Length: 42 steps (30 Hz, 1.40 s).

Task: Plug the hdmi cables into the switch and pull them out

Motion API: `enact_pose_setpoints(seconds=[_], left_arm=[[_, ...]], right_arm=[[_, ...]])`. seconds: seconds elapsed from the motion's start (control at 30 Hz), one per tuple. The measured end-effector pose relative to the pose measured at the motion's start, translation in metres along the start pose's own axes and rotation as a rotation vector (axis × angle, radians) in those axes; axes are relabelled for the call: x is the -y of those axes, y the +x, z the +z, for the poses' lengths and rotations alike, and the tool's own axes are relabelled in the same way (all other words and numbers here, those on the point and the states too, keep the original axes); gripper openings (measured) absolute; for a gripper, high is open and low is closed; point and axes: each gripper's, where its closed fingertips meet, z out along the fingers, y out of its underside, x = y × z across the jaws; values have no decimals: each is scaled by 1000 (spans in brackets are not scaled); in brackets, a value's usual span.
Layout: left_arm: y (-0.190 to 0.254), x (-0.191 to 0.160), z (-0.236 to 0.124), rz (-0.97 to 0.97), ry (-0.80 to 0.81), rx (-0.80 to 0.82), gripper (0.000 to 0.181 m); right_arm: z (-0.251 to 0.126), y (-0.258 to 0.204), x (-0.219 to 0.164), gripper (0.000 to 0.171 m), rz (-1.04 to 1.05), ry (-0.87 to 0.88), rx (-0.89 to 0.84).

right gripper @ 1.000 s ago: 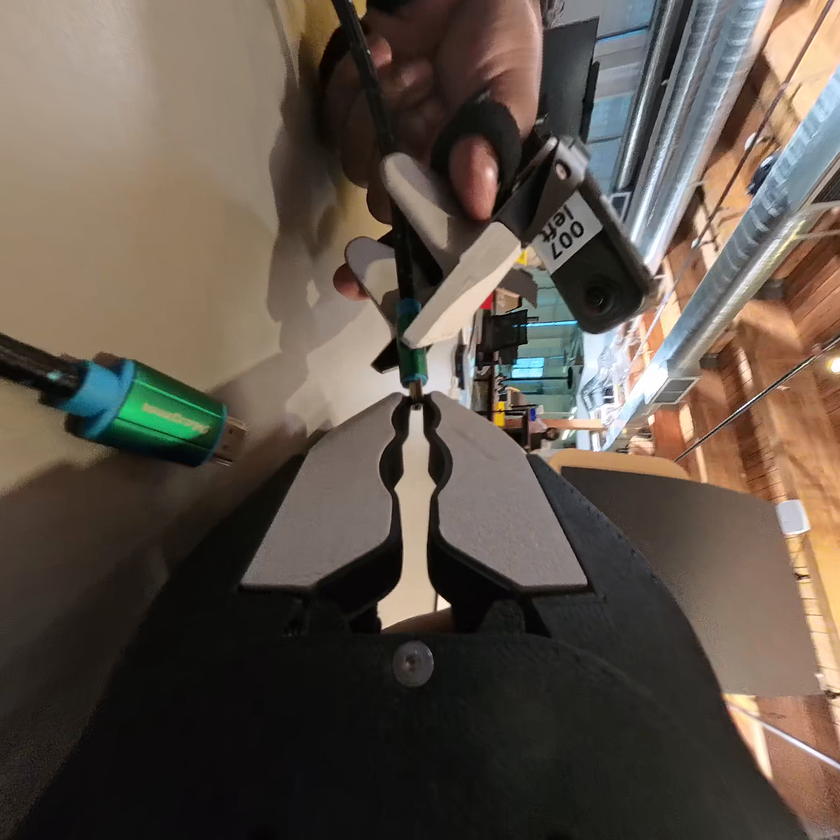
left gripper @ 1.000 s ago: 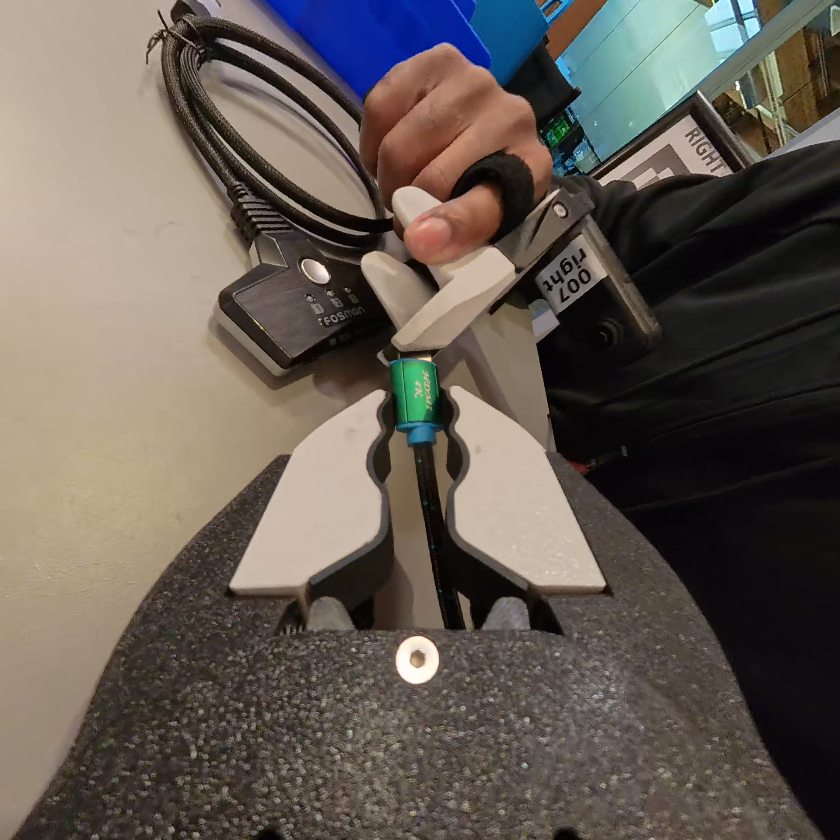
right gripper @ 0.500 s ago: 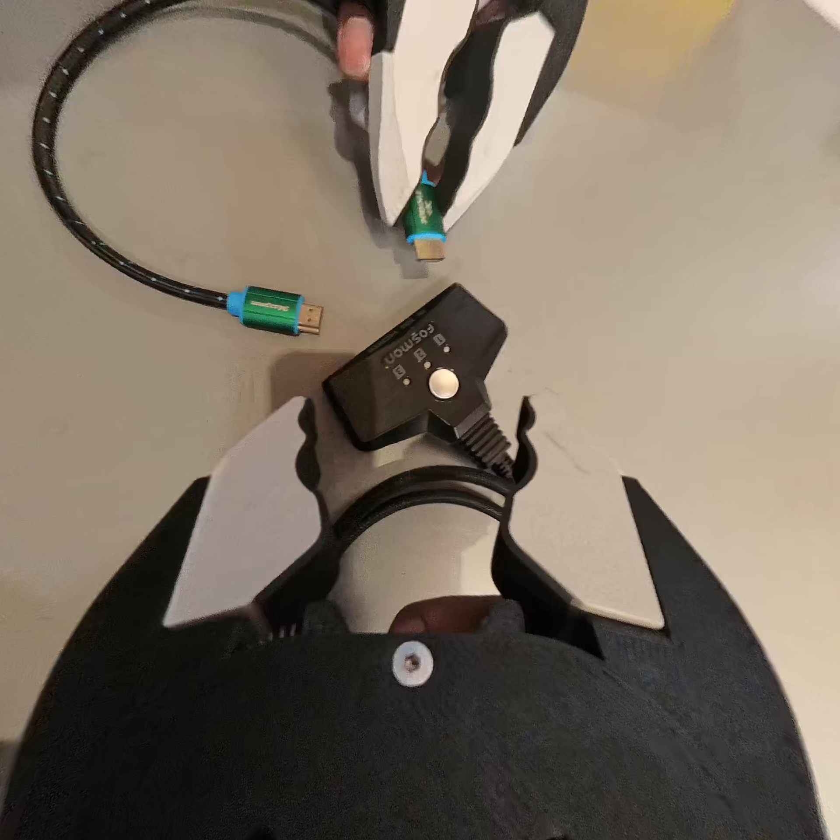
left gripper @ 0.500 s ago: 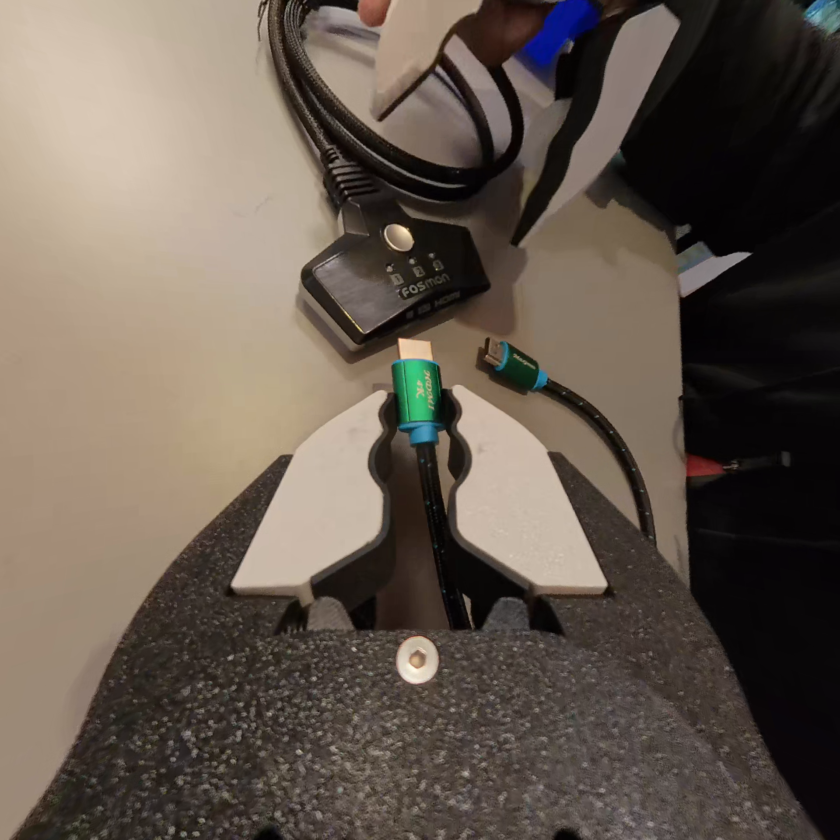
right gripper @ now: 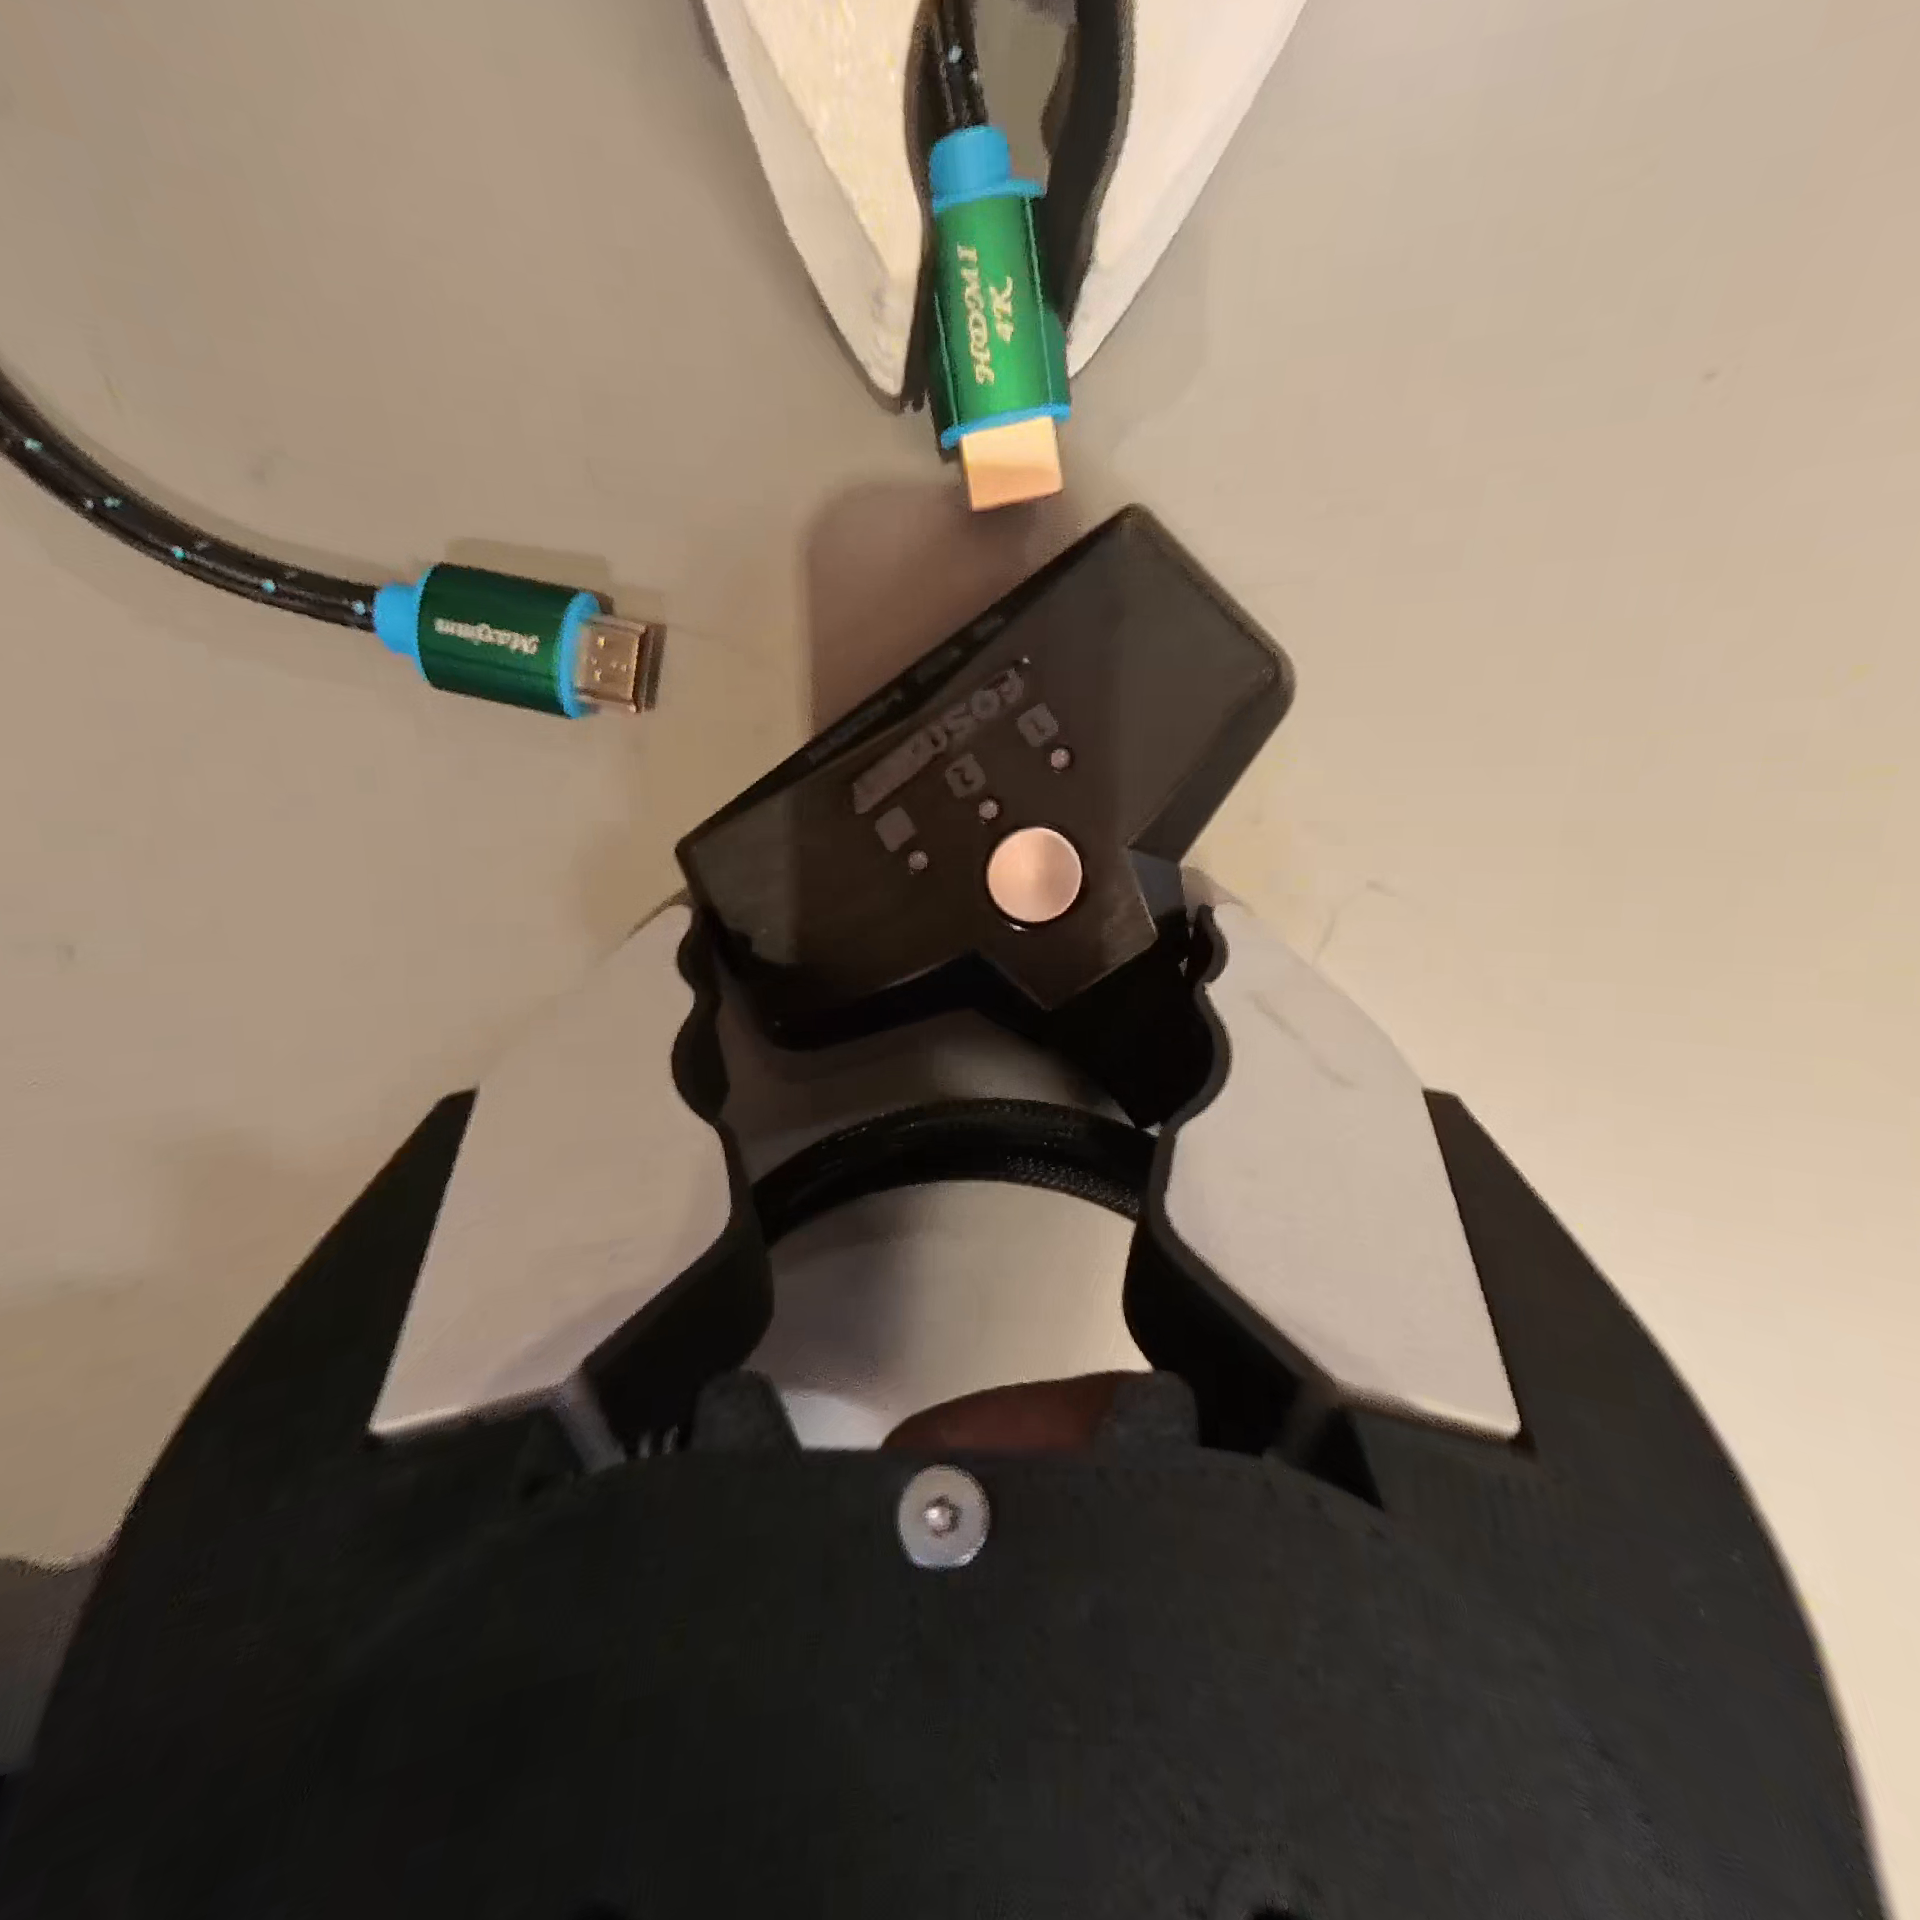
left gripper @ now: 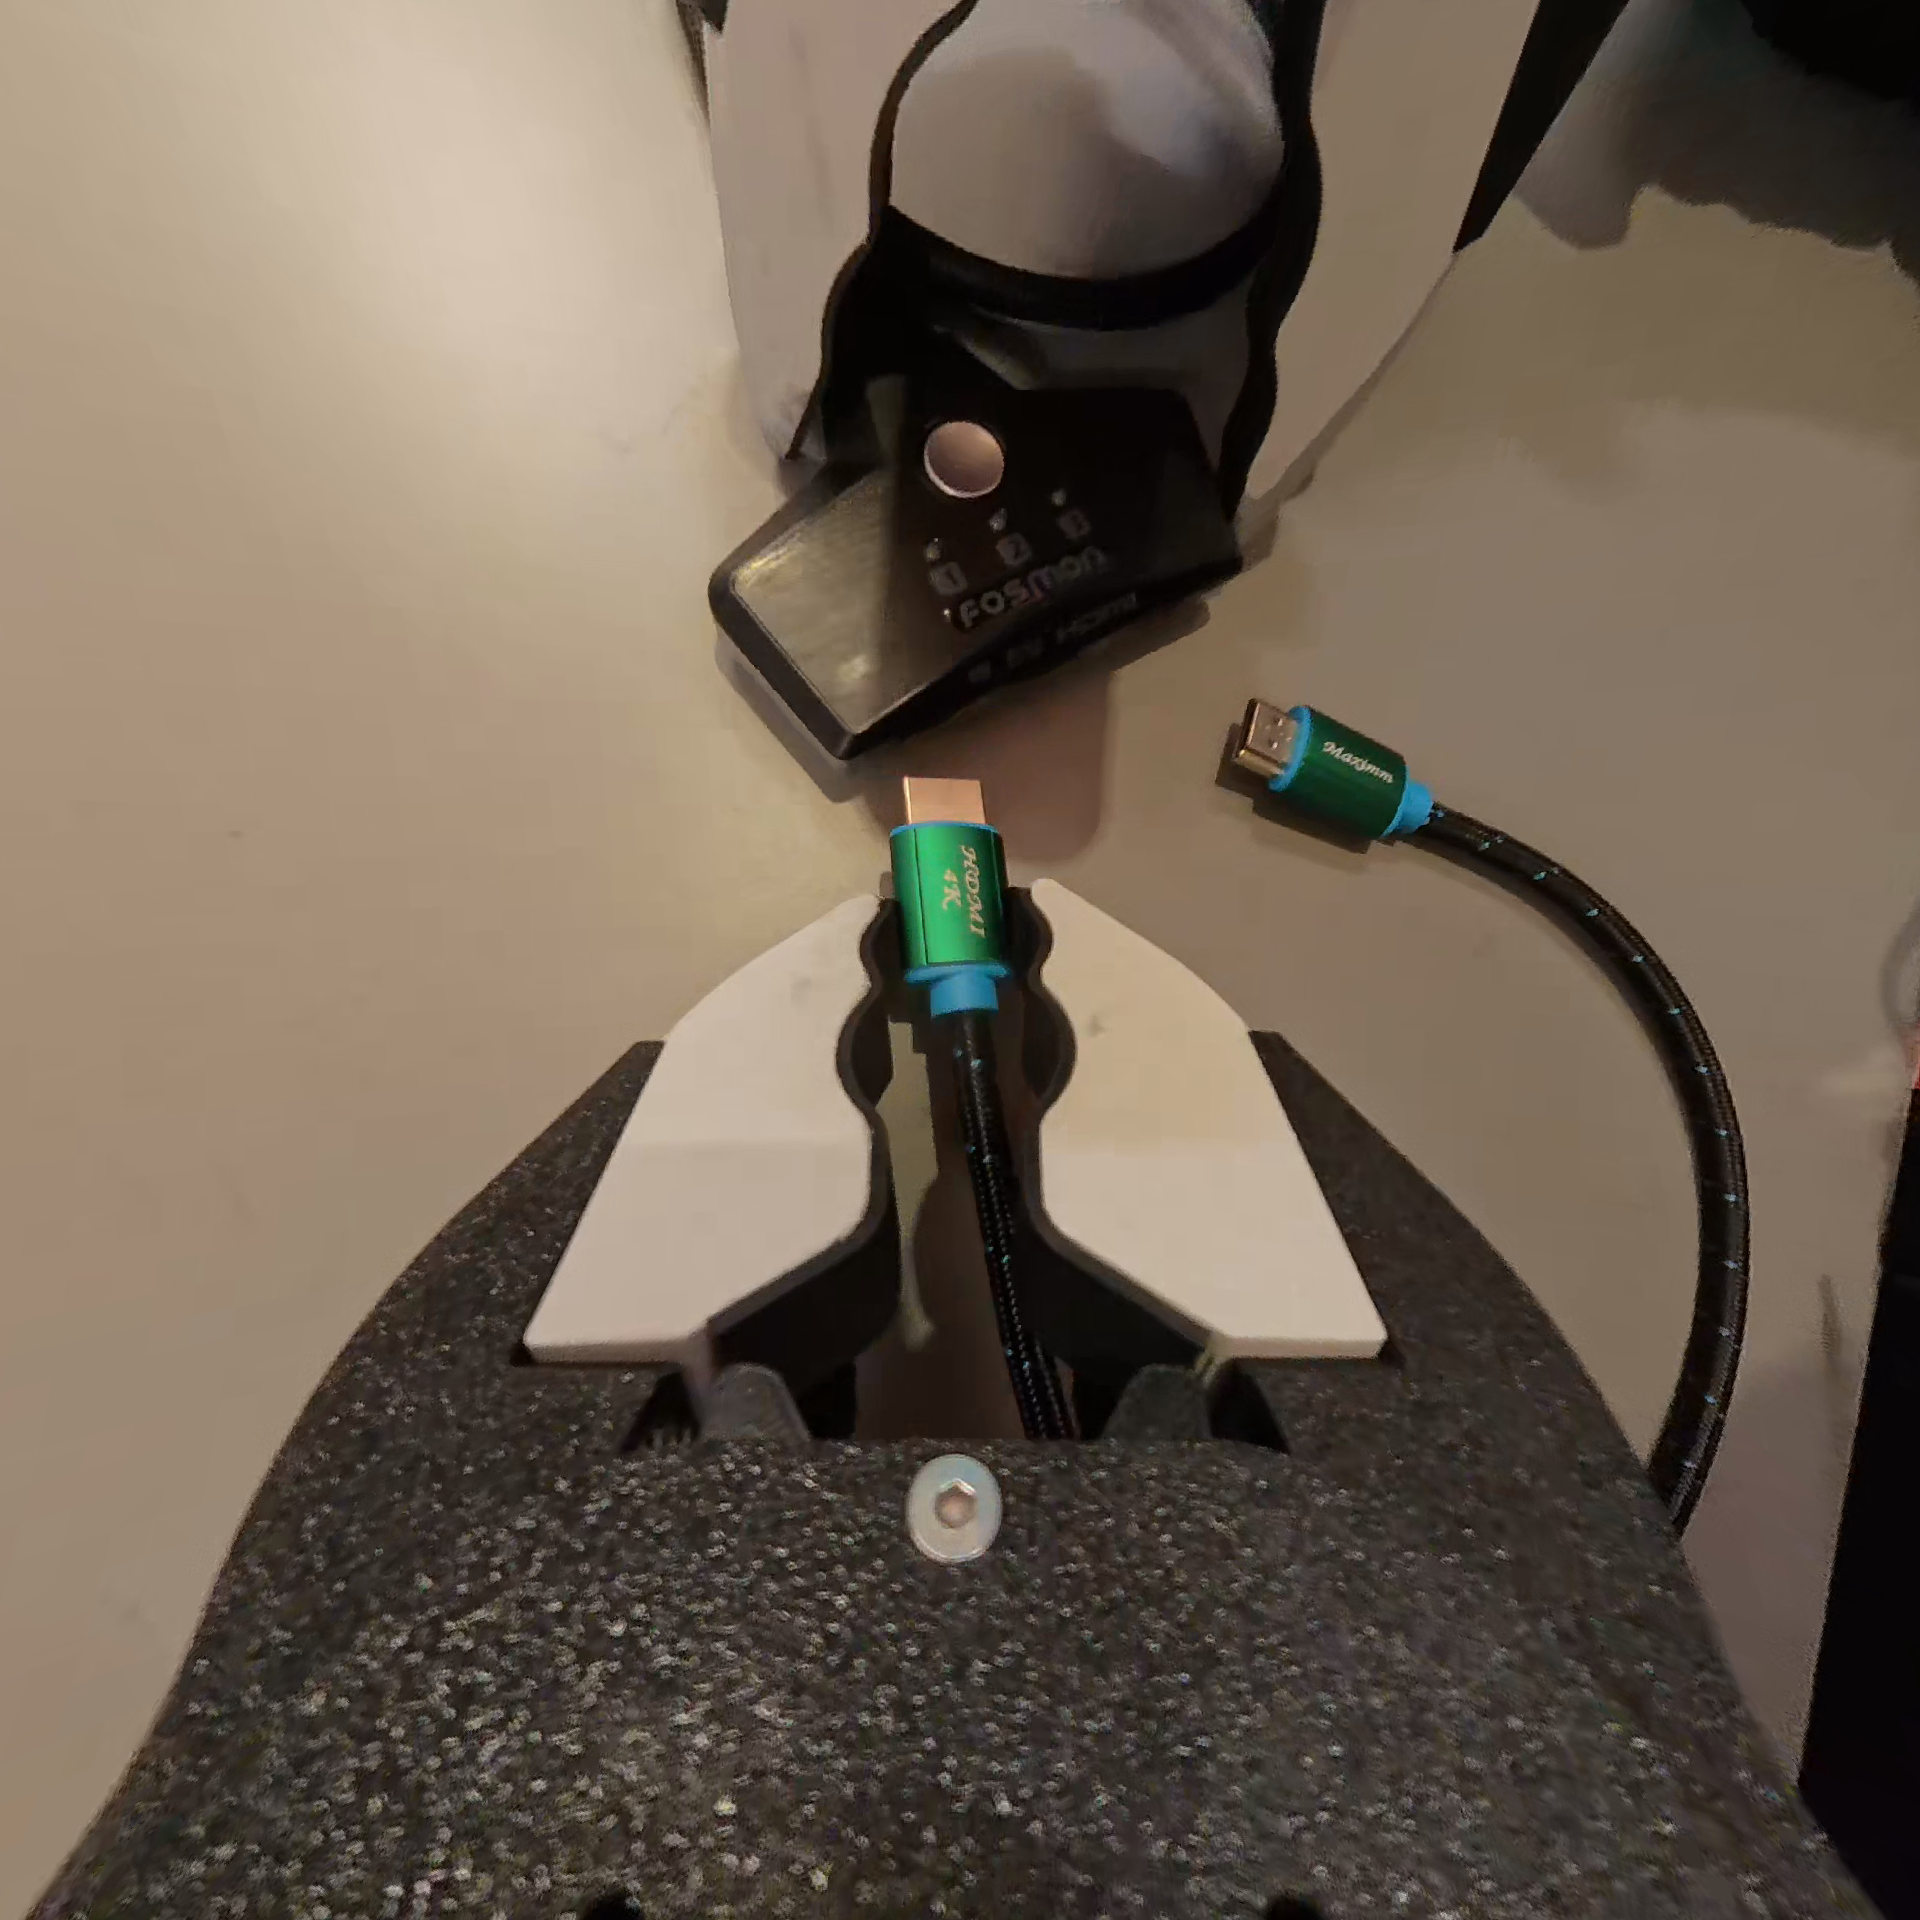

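The black HDMI switch lies on the beige table, also seen in the right wrist view. My left gripper is shut on a green HDMI plug. Its gold tip points at the switch's front edge, a short gap away. The right wrist view shows that plug too. My right gripper is open, its jaws on either side of the switch's rear end. A second green plug lies loose on the table beside the switch.
The switch's own black braided cable loops between my right gripper's fingers. The loose plug's braided cable curves away along the table. Dark clothing fills the right edge of the left wrist view. The switch lies around 5 centimetres away from my right fingertips. Seen from the left wrist view as well.
Both grippers came down from a raised, tip-to-tip pose to the table. My right gripper opened and moved forward around the switch's rear. My left gripper brought its plug close to the switch's front.
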Motion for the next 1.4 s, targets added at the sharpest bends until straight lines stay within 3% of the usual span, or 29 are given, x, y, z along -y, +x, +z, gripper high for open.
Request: enact_pose_setpoints(seconds=[0.23,0.5,0.83,1.4], left_arm=[[-9,9,-4,18,47,66,21],[-12,33,-18,133,165,163,21],[-11,31,-12,207,186,147,21],[-16,27,-13,410,84,329,21]], right_arm=[[-4,12,5,86,164,136,-211],[-12,-2,19,85,292,273,-263],[-12,1,19,85,276,285,-299],[-9,-2,23,85,250,213,-331]])
